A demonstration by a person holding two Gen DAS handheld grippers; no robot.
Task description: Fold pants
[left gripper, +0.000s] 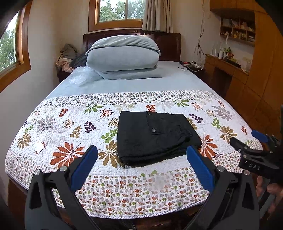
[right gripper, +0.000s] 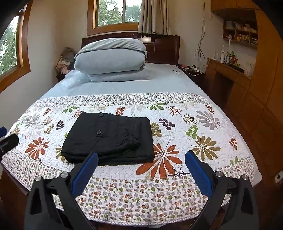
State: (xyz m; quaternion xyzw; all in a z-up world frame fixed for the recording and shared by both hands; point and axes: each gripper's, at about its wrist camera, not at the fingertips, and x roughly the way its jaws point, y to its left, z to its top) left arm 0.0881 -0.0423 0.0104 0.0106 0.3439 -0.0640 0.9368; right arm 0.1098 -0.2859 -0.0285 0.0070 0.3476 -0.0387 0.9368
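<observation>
A pair of black fabric pants (left gripper: 155, 138), folded into a compact, roughly square bundle, lies on the white quilted bedspread printed with coloured leaves (left gripper: 70, 123) at the foot of a wooden bed; two dark round snap buttons show on its top face, and a gathered elastic band runs along its right side; several layers are stacked at the bundle's near edge.

The left gripper (left gripper: 141, 166), black-framed with blue rubber pads, hangs over the near edge of the quilt with its jaws spread wide, holding nothing; the bundle sits beyond and between its fingers, apart from both pads. The right gripper (right gripper: 141, 168), of the same make, hovers at the bed's foot, jaws likewise wide apart and bare; in its own view the pants lie ahead and to the left, the left pad overlapping the bundle's near edge in the picture, though contact cannot be told. From the left wrist view, the right gripper (left gripper: 254, 139) shows at the far right edge above the quilt's corner, well clear of the pants.

Further up the bed, a pale blue folded duvet (left gripper: 122, 56) is stacked on a light blue sheet (left gripper: 123, 85) before the dark wooden headboard (left gripper: 169, 46); a wooden desk and shelves (left gripper: 235, 51) stand along the right wall; two wood-framed windows (left gripper: 120, 10) show green trees outside.
</observation>
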